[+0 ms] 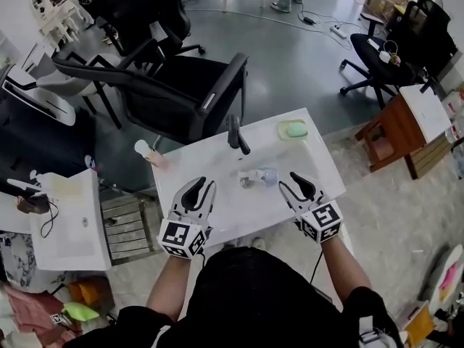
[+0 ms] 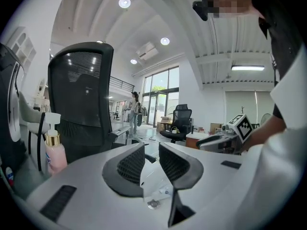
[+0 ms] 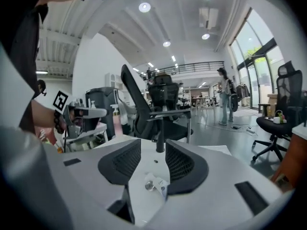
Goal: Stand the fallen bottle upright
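Bottle (image 1: pixel 259 176) lies on its side mid-counter (image 1: pixel 210 158), untouched. Nearest the person, the left claw (image 1: pixel 204 185) has its jaws narrowly apart on nothing. The right claw (image 1: pixel 290 182), jaws wider and empty, sits just beside the bottle, probably lined up to take it. Neither gripper view shows the bottle, and its cap end is too small to tell. Beyond stands the faucet (image 1: pixel 236 134).

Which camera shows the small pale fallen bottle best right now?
Head view: the small pale-blue, silver-capped bottle lies whole on its side between the left claw and right claw. Both gripper views catch only part of it, low beyond their jaws.
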`<state>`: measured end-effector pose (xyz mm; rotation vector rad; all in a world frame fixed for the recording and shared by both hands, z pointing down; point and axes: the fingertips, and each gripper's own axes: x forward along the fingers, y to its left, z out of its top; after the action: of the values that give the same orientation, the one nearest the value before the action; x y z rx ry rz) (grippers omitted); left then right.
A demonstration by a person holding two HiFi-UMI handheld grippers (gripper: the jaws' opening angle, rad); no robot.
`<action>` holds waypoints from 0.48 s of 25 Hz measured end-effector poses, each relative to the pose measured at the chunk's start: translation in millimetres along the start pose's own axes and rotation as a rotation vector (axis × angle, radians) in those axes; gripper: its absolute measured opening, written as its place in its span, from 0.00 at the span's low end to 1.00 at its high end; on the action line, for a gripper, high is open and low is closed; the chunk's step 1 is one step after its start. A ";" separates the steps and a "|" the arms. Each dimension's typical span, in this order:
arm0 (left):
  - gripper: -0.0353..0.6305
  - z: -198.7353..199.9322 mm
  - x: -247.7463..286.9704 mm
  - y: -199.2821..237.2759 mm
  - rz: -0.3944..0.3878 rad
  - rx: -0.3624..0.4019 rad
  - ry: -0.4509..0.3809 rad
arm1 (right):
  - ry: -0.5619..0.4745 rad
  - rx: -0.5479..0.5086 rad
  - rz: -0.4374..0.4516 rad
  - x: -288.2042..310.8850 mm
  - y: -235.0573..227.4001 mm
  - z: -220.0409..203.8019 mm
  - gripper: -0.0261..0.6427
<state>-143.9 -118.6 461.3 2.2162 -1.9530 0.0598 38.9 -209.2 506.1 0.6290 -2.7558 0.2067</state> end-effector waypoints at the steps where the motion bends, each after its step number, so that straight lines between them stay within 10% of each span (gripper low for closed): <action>1: 0.21 0.4 -0.8 -0.8 0.002 -0.002 0.001 | 0.036 -0.031 0.033 9.6 3.2 -5.6 0.30; 12: 0.21 0.2 -52.4 29.5 0.108 -0.021 -0.002 | 0.392 -0.359 0.328 121.8 52.9 -100.8 0.30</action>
<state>-180.0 -70.7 456.4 2.0973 -2.0640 0.0521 -62.5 -189.9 637.0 0.0335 -2.4075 -0.0879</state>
